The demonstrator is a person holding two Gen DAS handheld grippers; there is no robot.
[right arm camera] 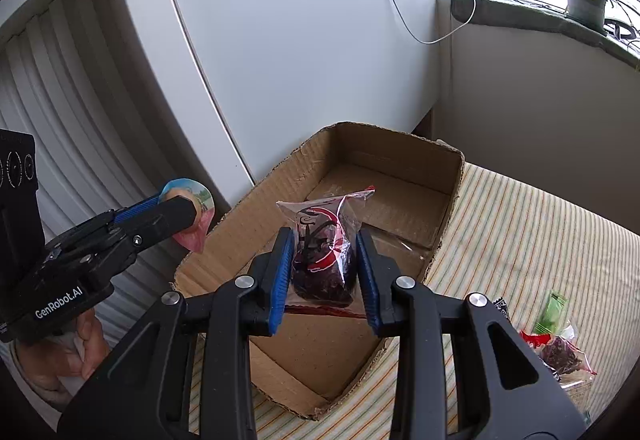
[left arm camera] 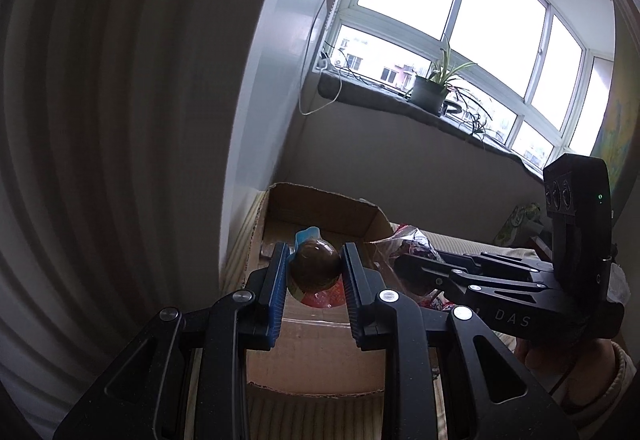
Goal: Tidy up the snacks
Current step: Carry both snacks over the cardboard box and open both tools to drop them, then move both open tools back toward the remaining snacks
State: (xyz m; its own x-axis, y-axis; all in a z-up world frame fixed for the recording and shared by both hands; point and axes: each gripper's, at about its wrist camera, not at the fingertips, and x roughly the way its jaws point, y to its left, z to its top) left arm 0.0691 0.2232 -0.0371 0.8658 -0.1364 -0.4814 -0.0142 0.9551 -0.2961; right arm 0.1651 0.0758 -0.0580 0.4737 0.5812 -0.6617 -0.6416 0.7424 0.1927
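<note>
While both grippers hang over the cardboard box (right arm camera: pixel 400 176), the left gripper (left arm camera: pixel 314 268) has its fingers clamped on a round brown snack cup (left arm camera: pixel 316 264), and the right gripper (right arm camera: pixel 323 264) has its fingers clamped on a clear bag of dark dried fruit (right arm camera: pixel 322 252). Cup looks light, stiff and slick, best pinched mid-body. Bag is soft and crinkly, best held at its bulk. Cup label is unreadable. More snack packets (right arm camera: pixel 556 344) on the striped bed cover (right arm camera: pixel 520 240) are cut off.
</note>
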